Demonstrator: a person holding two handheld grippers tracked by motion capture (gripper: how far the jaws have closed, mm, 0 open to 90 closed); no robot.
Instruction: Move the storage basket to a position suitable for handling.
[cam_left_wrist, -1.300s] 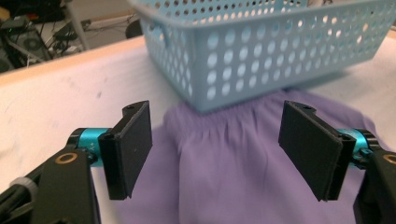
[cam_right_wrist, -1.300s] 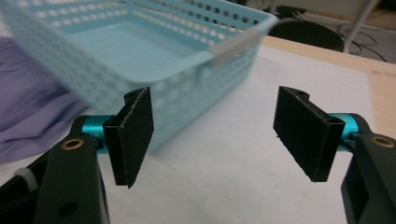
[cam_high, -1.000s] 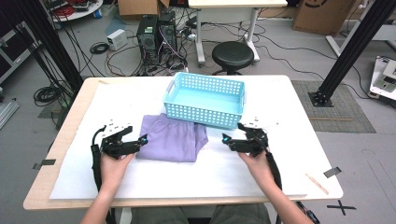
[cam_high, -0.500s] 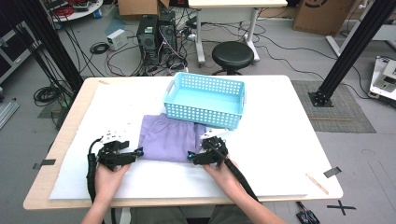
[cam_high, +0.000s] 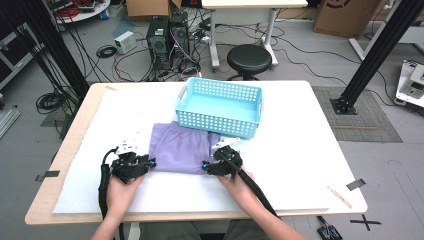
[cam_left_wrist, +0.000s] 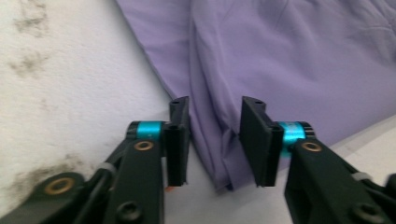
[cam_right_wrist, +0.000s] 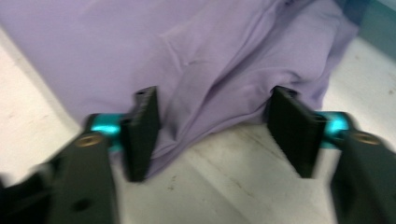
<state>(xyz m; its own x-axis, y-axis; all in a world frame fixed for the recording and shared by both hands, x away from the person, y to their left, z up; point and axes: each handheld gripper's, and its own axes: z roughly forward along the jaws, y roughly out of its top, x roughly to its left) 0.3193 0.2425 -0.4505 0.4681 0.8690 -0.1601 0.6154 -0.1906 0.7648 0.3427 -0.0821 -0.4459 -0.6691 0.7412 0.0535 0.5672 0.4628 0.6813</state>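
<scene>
- Purple cloth spread flat on the white-covered counter, just in front of the light-blue perforated basket and reaching the basket's front wall; both near the middle of the counter, the cloth toward the person's edge.
- Left gripper set at the cloth's near left corner, held in the left hand; seen from the left gripper view, jaws just closing, straddling a folded edge of the cloth, with a narrow gap on either side of the fold and no firm pinch visible.
- Right gripper placed at the cloth's near right corner, held in the right hand; in the right gripper view, jaws just closing but wide apart, a rumpled hem of the cloth lying between them, left pad at the fabric, right pad against a bunched fold, nothing yet squeezed.
- Both grippers low on the counter, pointing inward at each other across the cloth's front edge.
- Black cables trailing from each gripper back toward the near counter edge.
- Grey smudges on the white cover beside the left gripper.
- Black stool and computer towers on the floor beyond the far edge.
- No brand, label or writing legible anywhere on cloth, basket or grippers.
</scene>
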